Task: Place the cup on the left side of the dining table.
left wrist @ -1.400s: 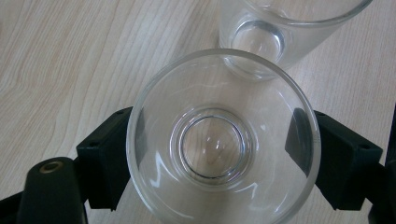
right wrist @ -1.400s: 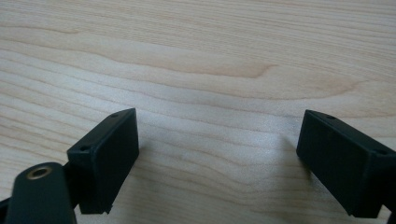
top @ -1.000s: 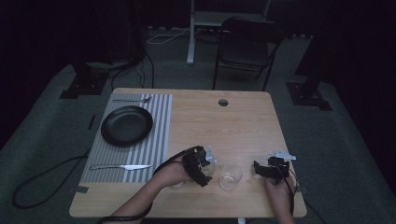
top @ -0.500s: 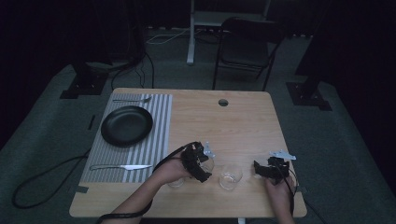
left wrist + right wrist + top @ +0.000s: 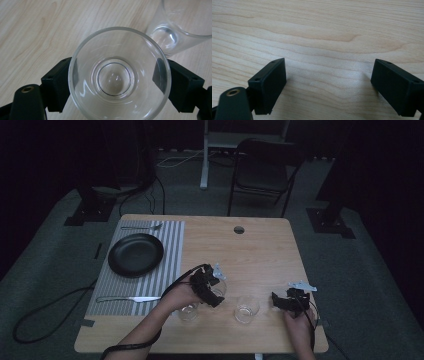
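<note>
My left gripper (image 5: 214,289) (image 5: 119,83) is shut on a clear drinking glass (image 5: 117,75), with one black jaw on each side of its wall. I look straight down into the glass, which hangs a little above the wooden table (image 5: 260,255). A second clear glass (image 5: 247,309) (image 5: 172,35) stands on the table to the right of it. A third glass (image 5: 188,313) stands by the left hand near the front edge. My right gripper (image 5: 284,301) (image 5: 329,82) rests low at the front right, open, with bare wood between its jaws.
A black plate (image 5: 136,254) lies on a striped placemat (image 5: 172,240) at the table's left. A fork (image 5: 142,226) lies beyond the plate and a knife (image 5: 130,298) in front of it. A round hole (image 5: 239,229) marks the far edge. A chair (image 5: 262,175) stands behind the table.
The left gripper has risen slightly and moved away from the front edge, carrying the glass. The right gripper has stayed put.
</note>
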The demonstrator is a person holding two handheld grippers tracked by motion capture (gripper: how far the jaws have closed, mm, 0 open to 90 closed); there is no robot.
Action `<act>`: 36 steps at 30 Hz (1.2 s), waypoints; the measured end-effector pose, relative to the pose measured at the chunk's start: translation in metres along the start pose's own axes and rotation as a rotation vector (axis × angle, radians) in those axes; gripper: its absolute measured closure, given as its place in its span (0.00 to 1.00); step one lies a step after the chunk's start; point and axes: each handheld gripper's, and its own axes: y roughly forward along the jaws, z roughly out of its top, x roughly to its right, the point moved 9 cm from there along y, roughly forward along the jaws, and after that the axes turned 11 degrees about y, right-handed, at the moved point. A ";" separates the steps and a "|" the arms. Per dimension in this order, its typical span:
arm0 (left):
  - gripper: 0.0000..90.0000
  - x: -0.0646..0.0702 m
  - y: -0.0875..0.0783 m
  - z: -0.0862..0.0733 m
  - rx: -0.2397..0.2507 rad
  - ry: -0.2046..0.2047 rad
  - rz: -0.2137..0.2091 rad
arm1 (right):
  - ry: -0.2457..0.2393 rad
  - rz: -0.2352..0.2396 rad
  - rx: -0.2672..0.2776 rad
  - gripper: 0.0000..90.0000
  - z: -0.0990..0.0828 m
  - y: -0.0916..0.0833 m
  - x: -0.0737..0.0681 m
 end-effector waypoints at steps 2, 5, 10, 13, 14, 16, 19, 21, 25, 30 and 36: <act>0.21 -0.004 -0.002 -0.002 -0.001 -0.016 0.007 | 0.001 0.000 0.000 0.14 0.000 0.000 0.000; 0.21 -0.010 -0.005 -0.005 -0.003 -0.034 0.013 | 0.001 0.000 -0.001 0.14 0.000 0.000 0.000; 0.21 -0.020 -0.011 -0.008 0.015 -0.072 0.029 | 0.000 0.000 0.000 0.14 0.000 0.000 0.000; 0.21 -0.030 -0.017 -0.012 0.016 -0.096 0.060 | -0.001 0.000 0.001 0.14 0.000 0.000 0.000; 0.21 -0.032 -0.018 -0.014 0.015 -0.097 0.065 | -0.001 0.000 0.001 0.14 0.000 0.000 0.000; 0.21 -0.034 -0.019 -0.015 0.015 -0.104 0.069 | -0.001 0.000 0.001 0.14 0.000 0.000 0.000; 0.21 -0.040 -0.022 -0.024 -0.003 -0.118 0.089 | -0.001 0.000 0.001 0.14 0.000 0.000 0.000; 0.21 -0.043 -0.022 -0.028 -0.006 -0.133 0.091 | -0.001 0.000 0.001 0.14 0.000 0.000 0.000; 0.21 -0.047 -0.025 -0.037 -0.023 -0.146 0.110 | -0.002 0.000 0.002 0.14 0.000 0.000 0.000; 0.21 -0.055 -0.032 -0.048 -0.022 -0.177 0.127 | -0.001 0.000 0.001 0.14 0.000 0.000 0.000; 0.21 -0.061 -0.040 -0.066 -0.034 -0.209 0.148 | 0.001 0.000 0.000 0.14 0.000 0.000 0.000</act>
